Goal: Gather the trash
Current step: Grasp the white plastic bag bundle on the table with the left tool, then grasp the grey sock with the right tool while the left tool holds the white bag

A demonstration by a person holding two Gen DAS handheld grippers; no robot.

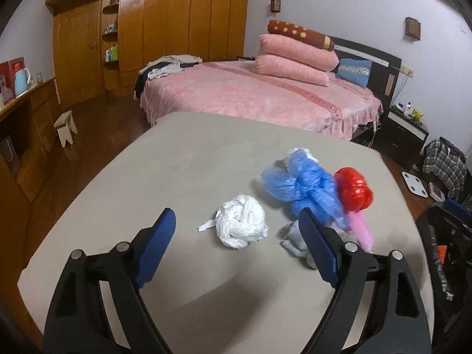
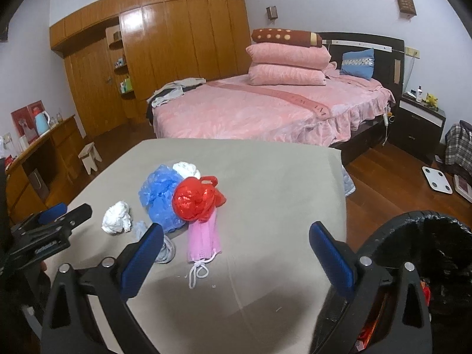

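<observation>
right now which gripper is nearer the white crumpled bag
Left. The left gripper has the white crumpled bag just ahead, in line with its open jaws. The right gripper sits farther off, facing the pink mask, with the bag off to its left.

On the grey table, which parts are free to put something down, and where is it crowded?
The grey table is bare on its far side toward the bed and along its right edge beside the black bin. The near strip under the right gripper is free too. Crowded: the middle-left, where the blue bag, red bag, pink mask and white wad lie.
</observation>
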